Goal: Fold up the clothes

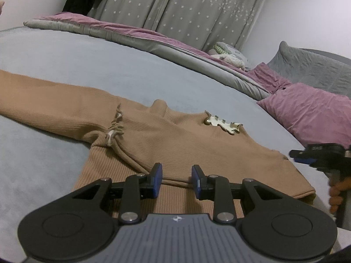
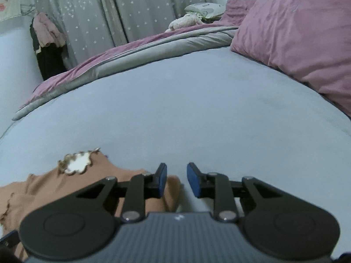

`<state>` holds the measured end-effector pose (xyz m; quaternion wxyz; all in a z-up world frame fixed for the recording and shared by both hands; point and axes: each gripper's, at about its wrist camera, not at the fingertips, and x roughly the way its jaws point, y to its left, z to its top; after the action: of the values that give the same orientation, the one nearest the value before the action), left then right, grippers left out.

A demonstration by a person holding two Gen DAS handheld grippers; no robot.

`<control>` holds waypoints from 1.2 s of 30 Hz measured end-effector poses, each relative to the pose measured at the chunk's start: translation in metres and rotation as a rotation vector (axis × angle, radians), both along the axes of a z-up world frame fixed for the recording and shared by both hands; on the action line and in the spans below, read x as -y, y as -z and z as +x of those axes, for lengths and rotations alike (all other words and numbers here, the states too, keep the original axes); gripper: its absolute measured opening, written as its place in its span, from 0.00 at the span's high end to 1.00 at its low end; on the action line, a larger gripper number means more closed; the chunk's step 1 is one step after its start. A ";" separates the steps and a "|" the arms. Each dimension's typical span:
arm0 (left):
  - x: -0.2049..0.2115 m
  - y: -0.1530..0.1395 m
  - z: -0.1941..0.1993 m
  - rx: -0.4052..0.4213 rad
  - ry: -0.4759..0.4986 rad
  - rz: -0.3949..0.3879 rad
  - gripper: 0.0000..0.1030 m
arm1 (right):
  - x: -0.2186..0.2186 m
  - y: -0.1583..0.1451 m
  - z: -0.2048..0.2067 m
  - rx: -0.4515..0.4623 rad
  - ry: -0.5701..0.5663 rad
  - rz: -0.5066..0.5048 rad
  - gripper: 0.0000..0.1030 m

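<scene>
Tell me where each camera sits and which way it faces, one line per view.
Left wrist: behind the open left tongs, low over the brown sweater, facing the curtain; right tongs and a hand show at right.
Right wrist: behind the open right tongs, at the sweater's edge, facing the blue bedsheet.
Shared: sweater, its scalloped collar, purple pillow, curtain.

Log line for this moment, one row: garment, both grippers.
garment: tan top spread on blue bed | left gripper: open above hem | right gripper: open at top's edge, empty
</scene>
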<state>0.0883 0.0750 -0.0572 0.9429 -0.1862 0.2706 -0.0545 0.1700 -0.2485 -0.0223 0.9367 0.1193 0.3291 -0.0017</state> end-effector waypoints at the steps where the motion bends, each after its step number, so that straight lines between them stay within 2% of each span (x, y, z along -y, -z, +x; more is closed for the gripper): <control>1: 0.001 -0.001 0.000 0.002 0.000 0.005 0.73 | -0.002 -0.002 -0.006 0.002 -0.011 -0.007 0.78; 7: 0.002 -0.003 -0.002 0.002 -0.001 0.004 0.73 | -0.031 -0.001 -0.055 -0.006 -0.103 -0.084 0.78; 11: -0.001 -0.002 -0.003 -0.006 -0.001 0.004 0.73 | -0.044 0.010 -0.080 -0.028 -0.118 -0.147 0.79; 14: -0.001 -0.001 -0.003 -0.011 0.001 0.001 0.72 | -0.050 0.021 -0.086 -0.058 -0.107 -0.225 0.79; 18: -0.002 -0.003 -0.004 -0.018 0.004 -0.004 0.72 | -0.062 0.022 -0.087 -0.055 -0.100 -0.280 0.78; 24: -0.010 -0.016 -0.009 -0.047 -0.011 -0.034 0.71 | -0.053 -0.002 -0.102 -0.036 -0.069 -0.190 0.74; 32: -0.030 -0.033 -0.017 -0.065 -0.076 -0.013 0.64 | -0.046 -0.019 -0.121 -0.014 -0.070 -0.120 0.53; 36: -0.048 -0.036 -0.018 -0.075 -0.140 -0.011 0.56 | -0.049 -0.020 -0.125 -0.020 -0.079 -0.093 0.43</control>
<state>0.0701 0.1231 -0.0214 0.9325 -0.2118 0.2919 0.0169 0.0455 -0.1998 -0.0024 0.9372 0.0626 0.3426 0.0189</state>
